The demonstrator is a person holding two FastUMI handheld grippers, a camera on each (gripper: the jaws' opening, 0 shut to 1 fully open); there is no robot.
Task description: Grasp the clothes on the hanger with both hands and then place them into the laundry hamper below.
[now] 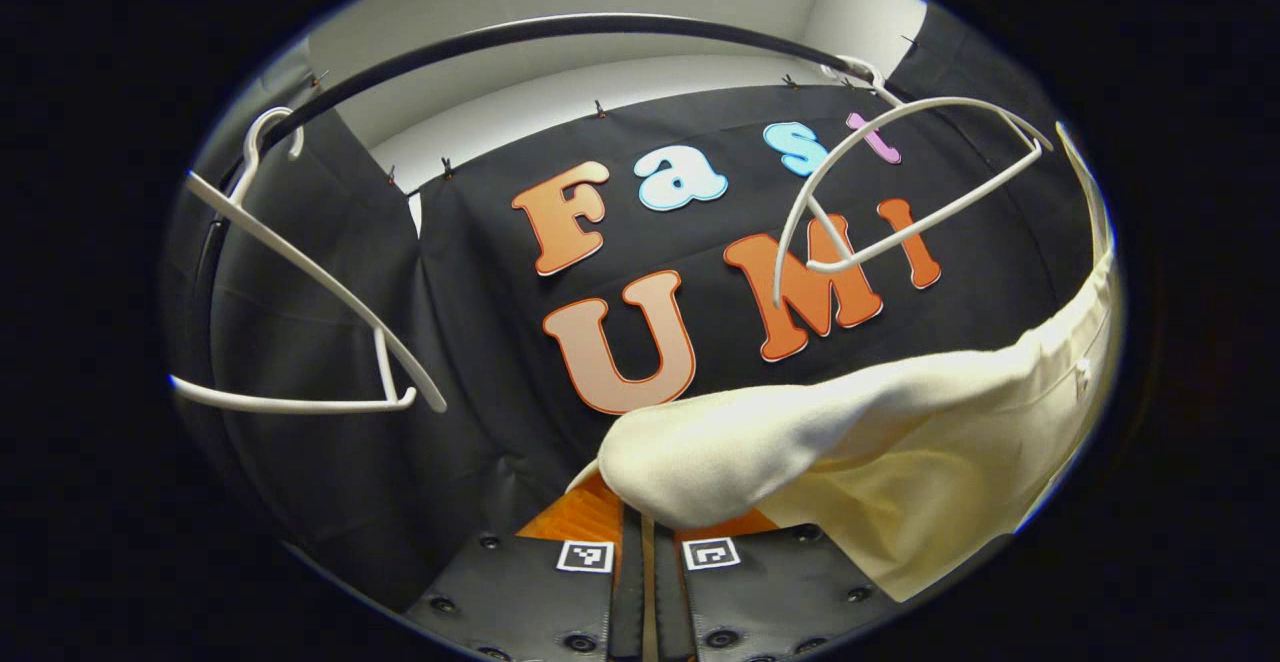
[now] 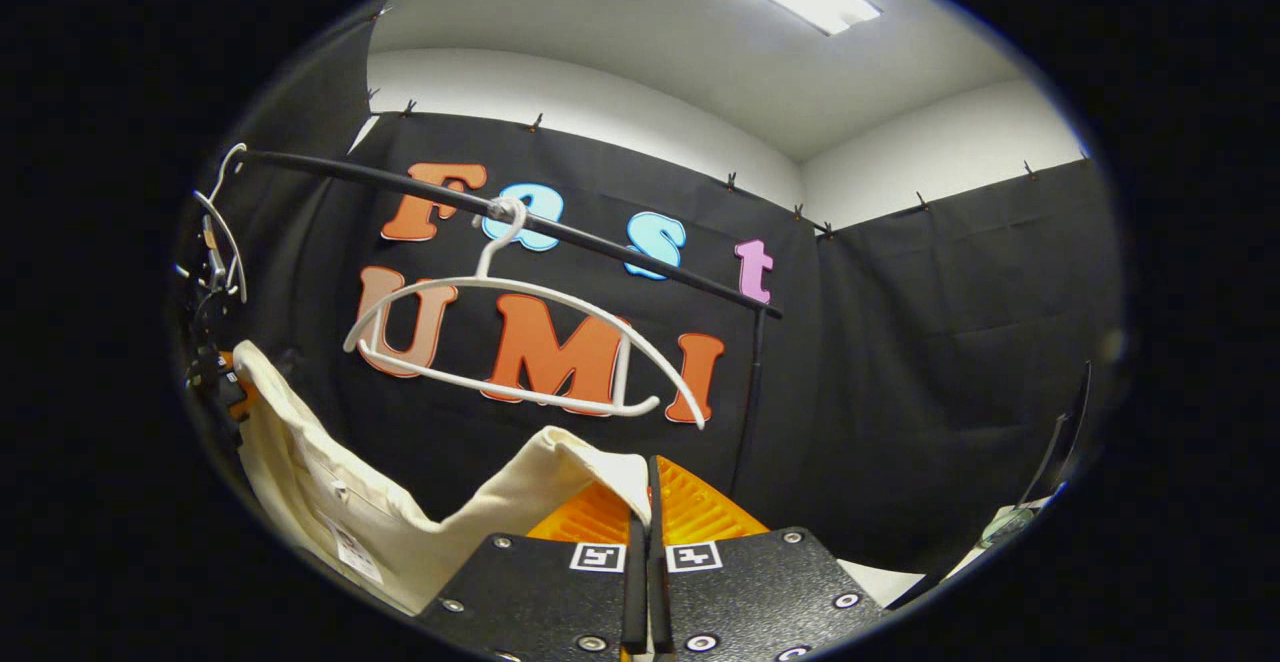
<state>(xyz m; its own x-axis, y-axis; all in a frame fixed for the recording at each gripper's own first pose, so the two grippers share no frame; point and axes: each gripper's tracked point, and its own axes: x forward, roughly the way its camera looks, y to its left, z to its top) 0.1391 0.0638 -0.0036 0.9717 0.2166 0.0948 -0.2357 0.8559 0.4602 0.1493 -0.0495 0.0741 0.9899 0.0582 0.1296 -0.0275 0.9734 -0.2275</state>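
**Cream garment held between both grippers, off the hangers**

In the left gripper view, the left gripper [image 1: 645,542] is seen closed to a narrow slit, with a fold of the cream garment [image 1: 860,432] pinched between its two fingers. From that fold the cloth is stretched away to the right edge of the view. Two bare white hangers are hung on the black rail [image 1: 560,32]: one hanger [image 1: 300,342] at the left, another hanger [image 1: 900,192] at the upper right, above the cloth.

In the right gripper view, the right gripper [image 2: 645,532] is likewise shown nearly closed, a corner of the same garment [image 2: 330,502] being clamped between its fingers. The cloth is seen sagging in a curve toward the left edge, where part of another device is glimpsed, too small to be made out. A white hanger [image 2: 520,342] is hung bare on the rail [image 2: 600,242] above.
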